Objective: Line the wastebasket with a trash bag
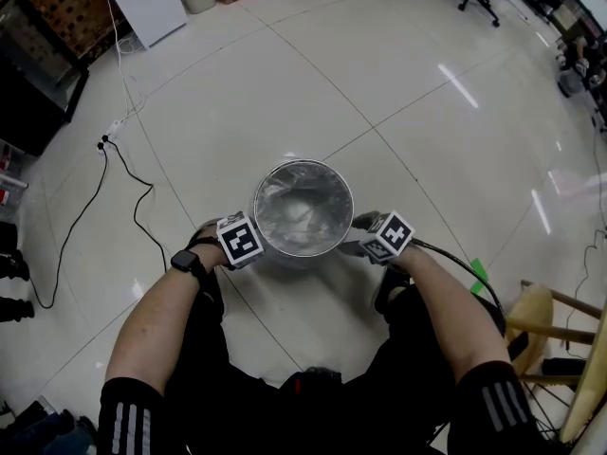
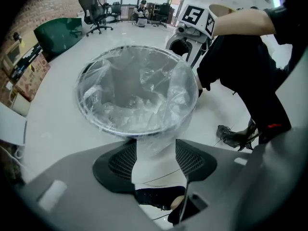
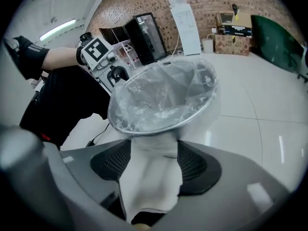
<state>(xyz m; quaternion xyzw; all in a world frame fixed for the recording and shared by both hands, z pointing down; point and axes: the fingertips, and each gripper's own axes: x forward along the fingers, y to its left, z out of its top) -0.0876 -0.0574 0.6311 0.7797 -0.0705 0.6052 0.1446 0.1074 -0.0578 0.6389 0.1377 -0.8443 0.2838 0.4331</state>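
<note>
The round grey metal wastebasket stands on the glossy white tile floor, directly between the crouching person's knees. That puts it within easy reach of both arms. The clear thin plastic trash bag is already inside it. Its crinkled body sags into the bin, and its mouth is folded out over the rim all the way round.

The left gripper sits low against the near-left side of the bin and the right gripper against the near-right side, each just under the rim. They face each other across the basket, presumably so the film can be drawn down evenly without tugging the bin sideways.

In each gripper view the two dark ribbed pads stand apart, with a strip of the bag's overhanging skirt hanging down between them. Neither pair has closed on the film; they straddle it rather than pinch it.

I'd judge the job nearly done — what seems left is snugging that loose skirt down the outer wall so the bag can't slip in. A hard pull could tear film this thin, or lift the light bin.

A black cable trails across the tiles well to the left, clear of the work, and a black watch shows on the left wrist.
</note>
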